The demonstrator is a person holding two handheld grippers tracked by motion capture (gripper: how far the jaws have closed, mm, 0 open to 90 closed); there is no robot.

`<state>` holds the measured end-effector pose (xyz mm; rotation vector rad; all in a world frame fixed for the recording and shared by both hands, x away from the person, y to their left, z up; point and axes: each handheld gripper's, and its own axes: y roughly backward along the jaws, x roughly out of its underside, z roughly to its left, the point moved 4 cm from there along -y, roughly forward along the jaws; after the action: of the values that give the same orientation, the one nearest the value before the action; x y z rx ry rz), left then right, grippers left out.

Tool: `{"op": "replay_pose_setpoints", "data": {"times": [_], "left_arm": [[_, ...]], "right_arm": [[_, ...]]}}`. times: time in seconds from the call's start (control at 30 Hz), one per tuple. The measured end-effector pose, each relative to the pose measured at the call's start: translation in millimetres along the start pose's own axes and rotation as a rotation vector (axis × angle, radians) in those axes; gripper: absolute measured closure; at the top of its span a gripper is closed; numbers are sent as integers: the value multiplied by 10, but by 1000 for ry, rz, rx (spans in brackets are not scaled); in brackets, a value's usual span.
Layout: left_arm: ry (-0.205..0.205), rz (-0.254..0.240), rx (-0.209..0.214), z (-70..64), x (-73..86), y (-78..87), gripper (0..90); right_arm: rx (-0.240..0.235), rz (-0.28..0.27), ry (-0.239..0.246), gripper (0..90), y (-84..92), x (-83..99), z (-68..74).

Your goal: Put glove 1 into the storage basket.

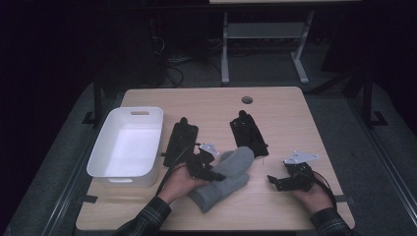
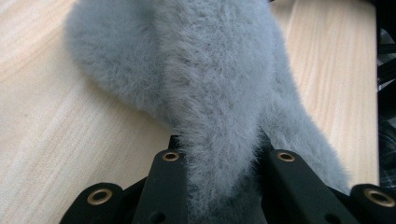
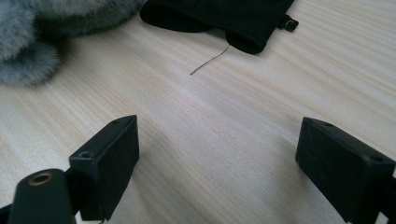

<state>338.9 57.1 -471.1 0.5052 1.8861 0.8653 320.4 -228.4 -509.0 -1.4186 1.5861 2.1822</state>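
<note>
On the wooden table point(image 1: 285, 113) in the high view, a pair of fluffy grey socks point(image 1: 227, 178) lies near the front edge, between the person's two hands. The left gripper point(image 1: 211, 173) sits at the socks' left side with its jaws on the grey fabric. The right gripper point(image 1: 273, 181) rests on the tabletop to the right, apart from the socks, its jaws spread with nothing between them. A white plastic bin point(image 1: 129, 145) stands at the left of the table. Two black gloves lie behind the socks: the left glove point(image 1: 180, 141) just beside the bin, the right glove point(image 1: 249, 133) touching the toe end of the upper sock.

Along the left gripper view, the grey socks point(image 2: 205, 84) run up from between the two black jaws, which press into a fold of the fuzzy fabric from both sides, so the left gripper point(image 2: 223, 168) is clamped on it.

Across the right gripper view, the right gripper point(image 3: 219, 154) stands wide apart over bare wood, gripping nothing. The socks' edge point(image 3: 32, 37) shows at the upper left, and the cuff of the right glove point(image 3: 224, 18) at the top, with a loose thread point(image 3: 210, 60) trailing from it.
</note>
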Motion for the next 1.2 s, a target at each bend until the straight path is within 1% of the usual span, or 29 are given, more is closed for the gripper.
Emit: {"op": "replay_pose_setpoints", "data": {"times": [0.07,0.13,0.23,0.33,0.37,0.4,0.5,0.53,0.57,0.6,0.77,0.8,0.83,0.9,0.93,0.97,1.03,1.07,1.17,1.2], "left_arm": [[-1,-5,-4,-29,-21,36,757],[-12,-9,-17,-40,-42,85,756],[-7,-28,-23,-61,-83,177,755],[-11,-54,-36,-75,-135,308,755],[-7,-71,-38,-75,-160,379,754],[-7,-71,-38,-75,-160,379,754],[-3,-92,-62,-56,-211,526,753],[4,-107,-73,-48,-240,607,752],[4,-107,-73,-48,-240,607,752],[11,-117,-81,-41,-259,665,752],[15,-137,-107,-5,-316,884,750],[12,-143,-120,20,-330,972,750],[12,-143,-120,20,-330,972,750],[22,-150,-128,44,-342,1069,750],[19,-151,-134,59,-345,1113,750],[25,-153,-141,64,-345,1147,749],[18,-158,-155,97,-341,1239,749],[31,-164,-162,107,-332,1284,748],[50,-183,-180,183,-278,1442,748],[66,-194,-187,204,-256,1488,748]], "right_arm": [[3,-10,-14,109,-6,9,7],[4,-9,-11,107,-7,10,2],[4,-6,-16,107,-5,11,5],[4,-6,-16,105,-5,11,5],[5,-6,-18,102,-5,10,4],[5,-6,-18,102,-5,10,4],[5,-6,-18,102,-6,11,4],[5,-6,-18,102,-6,11,4],[5,-6,-18,102,-6,11,4],[5,-6,-17,102,-5,11,4],[5,-6,-18,102,-6,10,3],[5,-6,-18,102,-6,11,3],[5,-6,-18,102,-6,11,3],[6,-8,-19,101,-7,10,2],[7,-8,-21,101,-7,10,1],[8,-8,-22,101,-7,10,1],[8,-8,-21,101,-7,10,1],[8,-9,-21,101,-8,10,1],[9,-8,-24,101,-7,11,1],[10,-8,-25,101,-7,11,0]]}}
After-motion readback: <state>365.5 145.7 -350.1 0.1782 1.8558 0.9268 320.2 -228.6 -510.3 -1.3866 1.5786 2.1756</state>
